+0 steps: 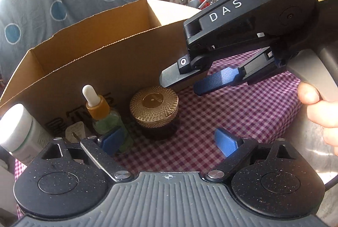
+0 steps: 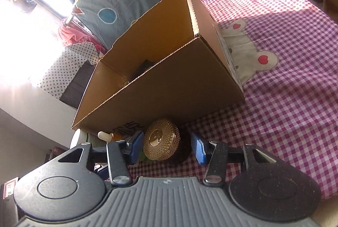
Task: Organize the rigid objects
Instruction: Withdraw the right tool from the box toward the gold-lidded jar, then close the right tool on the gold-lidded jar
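A dark jar with a gold patterned lid (image 1: 154, 107) stands on the checked cloth in front of an open cardboard box (image 1: 88, 53). A green dropper bottle (image 1: 103, 114) with an amber collar and white bulb stands to its left, and a white-capped bottle (image 1: 17, 129) is at far left. My left gripper (image 1: 169, 141) is open and empty, just short of the jar and dropper. My right gripper (image 1: 183, 83) hangs open above and right of the jar. In the right wrist view my right gripper (image 2: 168, 147) is open, one finger on each side of the gold-lidded jar (image 2: 161, 145), apart from it.
The cardboard box (image 2: 169, 83) holds a dark object (image 2: 143, 67) low inside. The pink checked cloth (image 2: 274, 89) with a bear patch stretches right of the box. A blue patterned quilt hangs behind. Wheelchairs stand at the back right.
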Tool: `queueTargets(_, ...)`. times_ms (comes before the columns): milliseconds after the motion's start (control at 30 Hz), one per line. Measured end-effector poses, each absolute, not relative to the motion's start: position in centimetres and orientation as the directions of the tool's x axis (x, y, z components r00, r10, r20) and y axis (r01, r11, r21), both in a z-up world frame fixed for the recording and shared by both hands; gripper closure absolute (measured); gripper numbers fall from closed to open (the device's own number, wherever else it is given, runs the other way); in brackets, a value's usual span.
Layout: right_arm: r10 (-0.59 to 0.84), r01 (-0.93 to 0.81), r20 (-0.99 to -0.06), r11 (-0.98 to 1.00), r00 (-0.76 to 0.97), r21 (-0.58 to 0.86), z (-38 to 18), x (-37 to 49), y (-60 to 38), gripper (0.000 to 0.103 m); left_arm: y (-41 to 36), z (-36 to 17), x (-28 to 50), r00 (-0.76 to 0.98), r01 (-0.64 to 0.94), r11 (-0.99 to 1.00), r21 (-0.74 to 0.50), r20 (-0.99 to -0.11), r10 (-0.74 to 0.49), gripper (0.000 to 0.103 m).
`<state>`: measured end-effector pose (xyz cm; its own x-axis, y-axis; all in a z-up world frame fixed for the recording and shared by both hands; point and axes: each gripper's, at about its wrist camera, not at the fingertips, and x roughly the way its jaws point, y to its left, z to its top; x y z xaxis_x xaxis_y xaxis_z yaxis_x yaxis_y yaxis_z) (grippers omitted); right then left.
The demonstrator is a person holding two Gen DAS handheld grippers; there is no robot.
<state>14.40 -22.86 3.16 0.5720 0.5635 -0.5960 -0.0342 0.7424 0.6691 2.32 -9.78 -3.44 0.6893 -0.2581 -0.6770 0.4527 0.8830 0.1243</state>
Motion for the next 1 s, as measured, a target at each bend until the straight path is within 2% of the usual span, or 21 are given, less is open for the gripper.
queueTargets(67, 0.570, -0.046, -0.601, 0.746, 0.560, 0.665, 2.8, 15.2, -22.5, 0.054, -9.7, -3.8, 3.0, 0.674, 0.453, 0.886, 0.100, -0.688, -0.268, 0.023)
queueTargets(100, 0.576, -0.056, -0.602, 0.746, 0.553, 0.663, 2.7, 15.6, -22.2, 0.055, -9.7, -3.9, 3.3, 0.667, 0.452, 0.887, 0.090, -0.695, -0.269, 0.025)
queueTargets(467, 0.605, -0.114, -0.627, 0.758, 0.491, 0.642, 2.2, 17.1, -21.0, 0.054, -9.4, -3.5, 4.1, 0.635, 0.449, 0.893, 0.021, -0.711, -0.302, 0.026)
queueTargets(767, 0.579, -0.074, -0.637, 0.767, 0.509, 0.637, 2.4, 14.6, -24.0, 0.054, -10.5, -2.7, 2.9, 0.601, 0.524, 0.852, 0.000, -0.708, -0.369, 0.026)
queueTargets(1000, 0.580, -0.019, -0.611, 0.733, 0.538, 0.679, 1.9, 12.4, -26.4, 0.055, -11.0, -2.0, 2.4, 0.570, 0.564, 0.825, -0.030, -0.709, -0.416, 0.027)
